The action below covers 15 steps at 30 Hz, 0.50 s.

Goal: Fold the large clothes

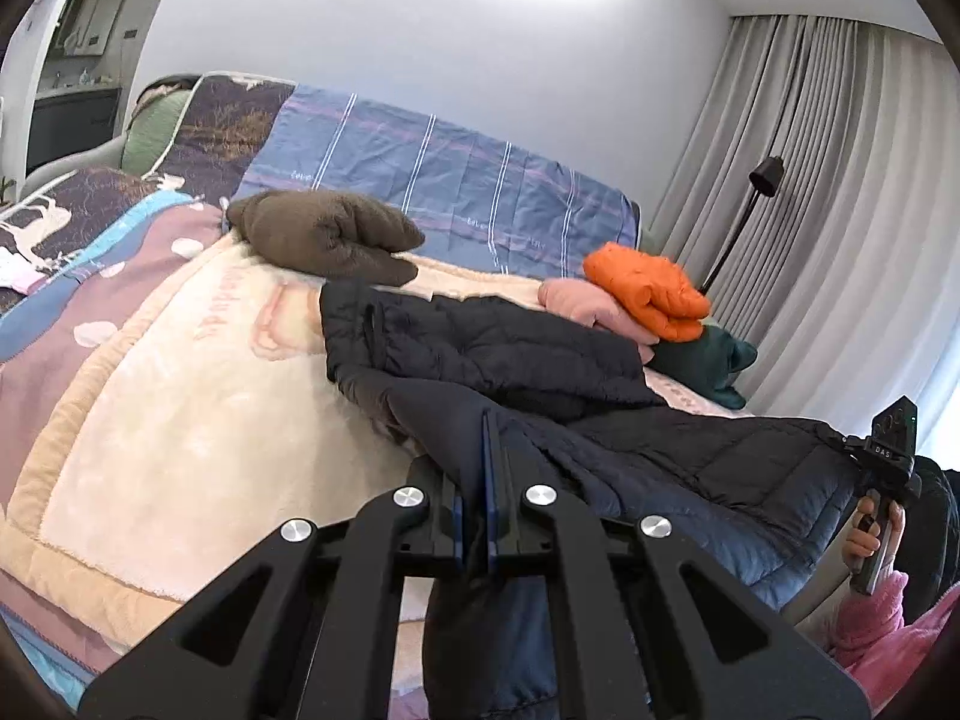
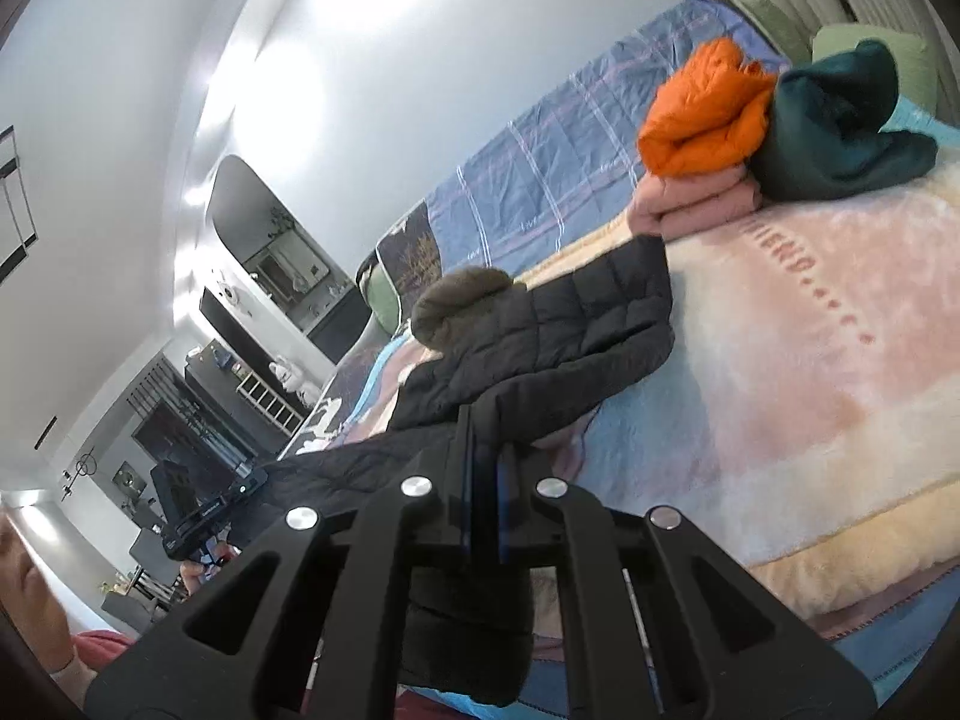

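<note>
Left gripper (image 1: 487, 420) clenched on the near hem of a dark quilted jacket (image 1: 510, 348), blue-edged fingers (image 1: 495, 480) pressed together with fabric pinched between them and a fold hanging down beneath; ahead and to the left, a cream and pink blanket (image 1: 180, 396) spread flat over the bed; further ahead, a rolled brown garment (image 1: 327, 237) lying just beyond the jacket's far edge; ahead to the right, an orange puffer (image 1: 651, 288) stacked on a folded pink piece (image 1: 579, 306), touching a dark green garment (image 1: 708, 369); far right, a hand (image 1: 870, 534) with a pink sleeve gripping the other tool's handle. Right gripper (image 2: 485, 450) likewise clamped on the jacket (image 2: 540, 336), cloth draping below the closed jaws; to its left, the jacket stretched toward the other tool; ahead, the brown roll (image 2: 462, 300); ahead right, the orange puffer (image 2: 702, 108) on the pink piece (image 2: 690, 204) beside the green garment (image 2: 840, 126); blanket (image 2: 810, 360) to the right.
</note>
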{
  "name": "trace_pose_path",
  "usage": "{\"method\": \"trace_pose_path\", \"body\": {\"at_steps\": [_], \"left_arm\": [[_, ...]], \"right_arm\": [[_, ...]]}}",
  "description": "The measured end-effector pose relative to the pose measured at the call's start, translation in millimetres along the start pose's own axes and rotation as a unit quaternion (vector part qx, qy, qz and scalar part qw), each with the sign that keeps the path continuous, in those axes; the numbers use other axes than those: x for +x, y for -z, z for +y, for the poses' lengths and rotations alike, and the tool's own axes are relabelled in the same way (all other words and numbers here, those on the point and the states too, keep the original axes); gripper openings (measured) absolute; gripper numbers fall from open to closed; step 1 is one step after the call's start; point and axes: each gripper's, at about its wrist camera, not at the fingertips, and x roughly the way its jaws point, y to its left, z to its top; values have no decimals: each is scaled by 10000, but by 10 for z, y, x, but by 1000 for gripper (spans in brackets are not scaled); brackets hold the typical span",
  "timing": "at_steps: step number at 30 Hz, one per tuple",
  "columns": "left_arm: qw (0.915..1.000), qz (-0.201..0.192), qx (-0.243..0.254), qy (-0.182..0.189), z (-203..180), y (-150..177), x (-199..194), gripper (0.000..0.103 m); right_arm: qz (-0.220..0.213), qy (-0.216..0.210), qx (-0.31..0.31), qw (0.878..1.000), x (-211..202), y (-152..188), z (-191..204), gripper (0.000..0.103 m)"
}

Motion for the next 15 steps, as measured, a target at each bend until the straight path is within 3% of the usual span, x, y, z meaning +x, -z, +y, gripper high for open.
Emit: {"method": "trace_pose_path", "body": {"at_steps": [3,7,11,15], "left_arm": [[9998,-200,66,39,-142,-57,-209,5],[9985,-253,433,-224,-288,-255,-228,5],[9976,-101,468,-492,-231,-525,235,5],[9958,424,165,-791,105,-742,1063,5]], "right_arm": [[-261,-61,-13,9996,-152,-67,55,6],[-508,104,-405,9978,-185,-250,193,6],[-525,521,-471,9961,337,-577,54,6],[-247,796,-23,9965,1102,-924,-362,6]]}}
